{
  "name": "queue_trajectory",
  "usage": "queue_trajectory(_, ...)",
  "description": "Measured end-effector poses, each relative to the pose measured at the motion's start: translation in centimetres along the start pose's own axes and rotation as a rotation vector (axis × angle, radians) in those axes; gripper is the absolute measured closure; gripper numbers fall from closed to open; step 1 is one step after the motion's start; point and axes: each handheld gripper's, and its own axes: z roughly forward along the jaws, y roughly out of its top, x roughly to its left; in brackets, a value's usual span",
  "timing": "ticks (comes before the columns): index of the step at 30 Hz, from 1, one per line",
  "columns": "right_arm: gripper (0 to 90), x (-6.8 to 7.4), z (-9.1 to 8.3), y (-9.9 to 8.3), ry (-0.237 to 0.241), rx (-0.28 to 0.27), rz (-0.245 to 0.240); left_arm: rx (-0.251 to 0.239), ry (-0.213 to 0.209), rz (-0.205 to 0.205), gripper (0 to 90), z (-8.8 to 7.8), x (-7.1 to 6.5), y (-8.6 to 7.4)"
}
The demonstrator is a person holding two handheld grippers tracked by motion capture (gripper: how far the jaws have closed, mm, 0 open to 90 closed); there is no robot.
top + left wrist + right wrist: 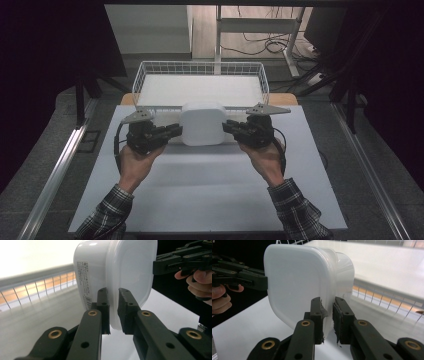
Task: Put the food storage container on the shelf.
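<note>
white container, printed label unreadable

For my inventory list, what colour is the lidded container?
White, container and lid alike; clearest in the right gripper view.

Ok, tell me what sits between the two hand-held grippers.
The white lidded container sits there, clamped at its rim by the left hand-held gripper and the right hand-held gripper. The high view shows this, and each gripper view shows the rim between its jaws.
</note>
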Motion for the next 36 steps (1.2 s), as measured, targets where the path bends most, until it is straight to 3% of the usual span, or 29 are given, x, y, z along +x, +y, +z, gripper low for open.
queue_trajectory(12,78.0,-0.3,0.3,3.7,-0.006,-0.042,-0.006,-0.026,0.017,0.012,80.6,-0.8,1.0,3.7)
queue_trajectory(22,77.8,-1.6,1.0,6.9,-0.041,-0.059,0.007,-0.029,0.019,-0.001,80.4,0.2,2.8,7.3)
queue_trajectory(36,76.5,-3.7,3.2,8.0,-0.044,-0.018,0.064,-0.02,0.034,-0.053,78.9,2.1,4.8,8.1)
